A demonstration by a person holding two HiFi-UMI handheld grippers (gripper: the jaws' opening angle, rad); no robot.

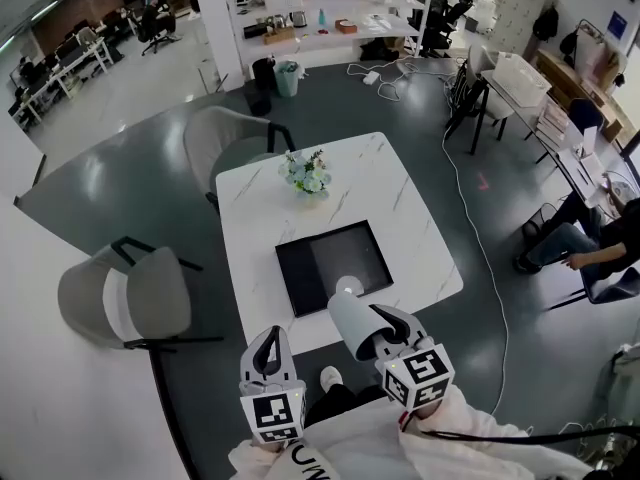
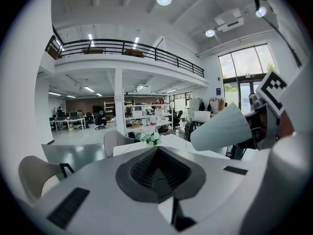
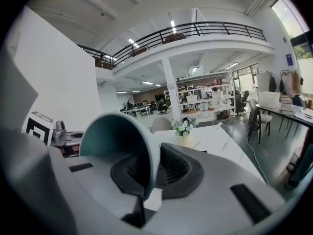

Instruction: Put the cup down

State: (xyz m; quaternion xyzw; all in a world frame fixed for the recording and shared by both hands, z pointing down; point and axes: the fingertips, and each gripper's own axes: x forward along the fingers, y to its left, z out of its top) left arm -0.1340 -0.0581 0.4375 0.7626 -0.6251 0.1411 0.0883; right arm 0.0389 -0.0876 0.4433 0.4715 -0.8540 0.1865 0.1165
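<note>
Pinching cup (image 3: 120, 141) rim, right tongs (image 3: 152, 173); rim partly hides one jaw; left tongs (image 2: 157, 173) closed.

Only legible letters: "UM" in black, partly cut off, on the person's white garment (image 1: 300, 457), just below the marker cube (image 1: 272, 415) of the left claw (image 1: 269, 340). That cube's top face has a black-and-white square code pattern, no letters or nos. Same kind of pattern on the second cube (image 1: 420, 371), on the right claw (image 1: 383, 328), just right of the marker cube. Blue wall sign (image 1: 616, 23), far beyond the marker cube at upper right, has print too small to read.
</note>
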